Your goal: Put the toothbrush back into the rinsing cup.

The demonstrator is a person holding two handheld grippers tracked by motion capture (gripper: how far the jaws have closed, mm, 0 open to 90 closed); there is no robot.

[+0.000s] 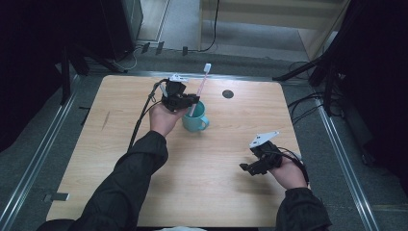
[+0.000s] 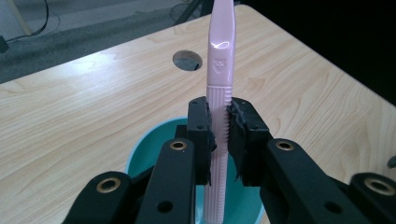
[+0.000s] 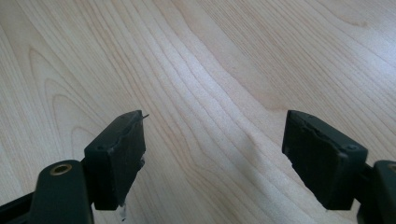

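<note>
My left tool [image 2: 219, 140] is clamped on the ribbed handle of a slim pale pink plastic toothbrush [image 2: 219, 70], which stands upright in a round teal mug [image 1: 195, 119] on the light wooden desk [image 1: 221, 187]. My right tool [image 3: 212, 154] hovers over bare desk, jaws wide apart.

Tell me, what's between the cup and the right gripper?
Nothing: bare table lies between the cup and the right gripper, seen in the high view.
</note>
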